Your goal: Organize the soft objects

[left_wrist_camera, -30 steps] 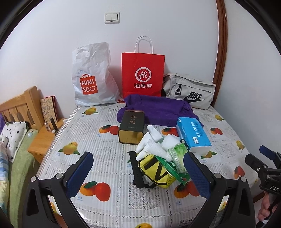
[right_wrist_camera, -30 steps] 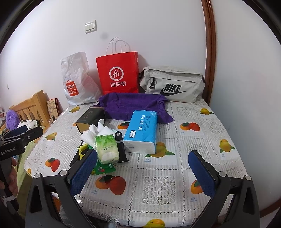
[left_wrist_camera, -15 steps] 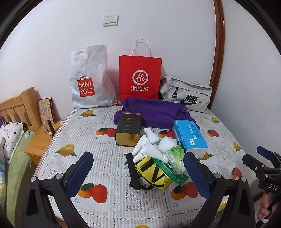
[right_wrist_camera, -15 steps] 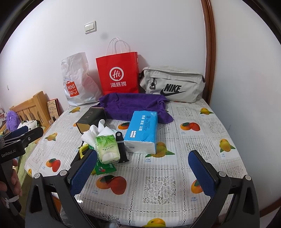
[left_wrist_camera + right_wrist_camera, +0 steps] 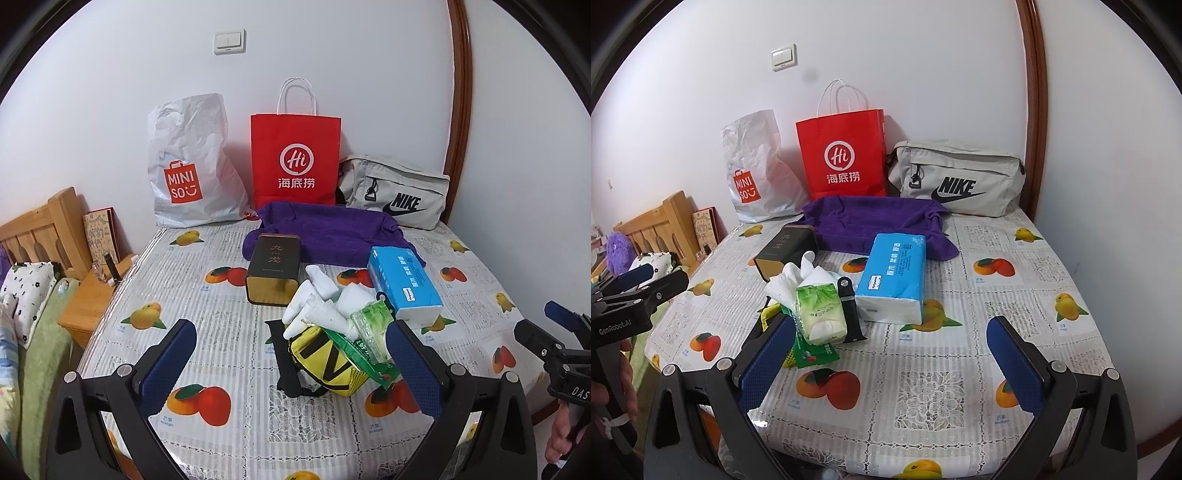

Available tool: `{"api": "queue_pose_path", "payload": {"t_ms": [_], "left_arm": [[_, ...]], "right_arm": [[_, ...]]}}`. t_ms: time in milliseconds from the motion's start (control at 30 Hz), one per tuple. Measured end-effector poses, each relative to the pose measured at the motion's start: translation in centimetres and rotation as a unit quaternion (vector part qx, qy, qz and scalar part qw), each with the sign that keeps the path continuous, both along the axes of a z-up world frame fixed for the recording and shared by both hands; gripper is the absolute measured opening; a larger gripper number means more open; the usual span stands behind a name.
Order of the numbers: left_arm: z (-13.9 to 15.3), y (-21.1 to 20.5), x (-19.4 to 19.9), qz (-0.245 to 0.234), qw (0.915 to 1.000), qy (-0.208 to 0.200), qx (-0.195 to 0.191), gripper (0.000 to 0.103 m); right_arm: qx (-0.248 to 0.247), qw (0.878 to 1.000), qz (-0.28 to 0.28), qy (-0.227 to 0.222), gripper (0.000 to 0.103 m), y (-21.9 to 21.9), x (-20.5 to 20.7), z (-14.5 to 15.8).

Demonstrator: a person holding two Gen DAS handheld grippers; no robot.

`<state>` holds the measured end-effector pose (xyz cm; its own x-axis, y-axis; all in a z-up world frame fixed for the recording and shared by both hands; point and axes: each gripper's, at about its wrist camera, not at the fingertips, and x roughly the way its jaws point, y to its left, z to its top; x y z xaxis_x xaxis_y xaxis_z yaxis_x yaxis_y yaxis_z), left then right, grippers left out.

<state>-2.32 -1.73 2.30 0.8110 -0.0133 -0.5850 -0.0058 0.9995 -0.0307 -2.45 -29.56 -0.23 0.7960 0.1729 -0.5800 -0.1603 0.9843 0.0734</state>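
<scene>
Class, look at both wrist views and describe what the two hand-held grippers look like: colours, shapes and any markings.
Both match: the left hand-held gripper and right hand-held gripper have black angular frames with silver bolts and two fingers faced with blue textured pads. Seen from the other view, the left body reads "GenRobot.AI" in white, and the right shows "DAS". No cables or sleeves are visible.
</scene>
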Motion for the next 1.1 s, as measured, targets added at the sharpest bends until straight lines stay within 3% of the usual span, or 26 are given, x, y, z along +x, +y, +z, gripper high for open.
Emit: {"api": "queue_pose_path", "payload": {"t_ms": [1100], "left_arm": [[-0.2,0.2,0.7,0.008,0.9999,0.011,0.009,0.103]], "right_arm": [[0.012,1.0,0.006,0.022,0.102,0.3,1.3,-1.0]]}}
